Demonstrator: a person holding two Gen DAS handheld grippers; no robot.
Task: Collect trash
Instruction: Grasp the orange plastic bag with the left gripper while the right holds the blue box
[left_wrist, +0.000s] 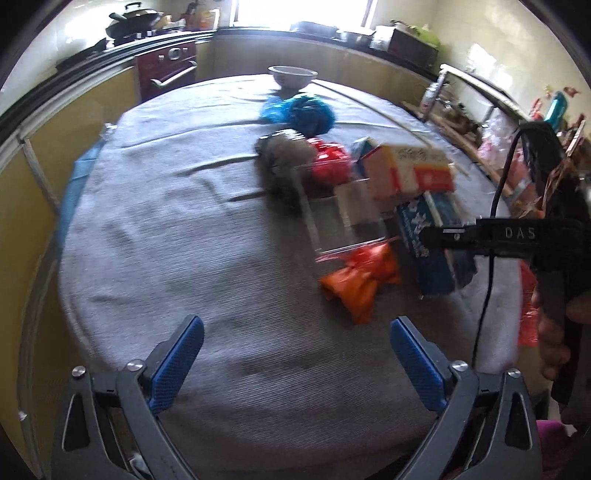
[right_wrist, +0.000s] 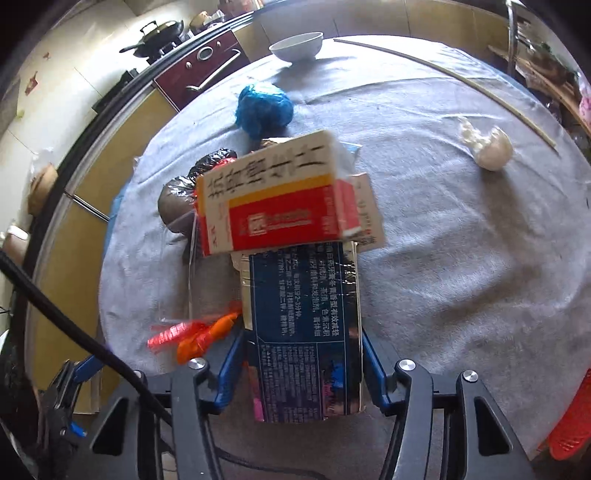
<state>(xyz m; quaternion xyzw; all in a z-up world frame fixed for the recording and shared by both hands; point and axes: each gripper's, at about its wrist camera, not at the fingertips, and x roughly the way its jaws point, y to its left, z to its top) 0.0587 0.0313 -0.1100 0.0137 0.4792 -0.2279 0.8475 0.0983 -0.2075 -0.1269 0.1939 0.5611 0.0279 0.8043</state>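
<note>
My right gripper (right_wrist: 301, 354) is shut on a dark blue carton (right_wrist: 304, 325), which also shows in the left wrist view (left_wrist: 430, 243). A red, yellow and white box (right_wrist: 273, 199) rests on the carton's far end and also shows in the left wrist view (left_wrist: 413, 171). My left gripper (left_wrist: 295, 354) is open and empty above the grey tablecloth (left_wrist: 184, 229). Ahead of it lie an orange wrapper (left_wrist: 360, 280), a clear plastic container (left_wrist: 332, 206), a red crumpled bag (left_wrist: 330, 160), a black bag (left_wrist: 280, 158) and a blue bag (left_wrist: 299, 110). A white crumpled wad (right_wrist: 487, 146) lies at right.
A white bowl (left_wrist: 291, 75) stands at the table's far edge. A thin stick (right_wrist: 443, 77) lies along the far right. A stove with a wok (left_wrist: 135, 20) and counters ring the table. Cluttered shelves (left_wrist: 517, 122) stand at right.
</note>
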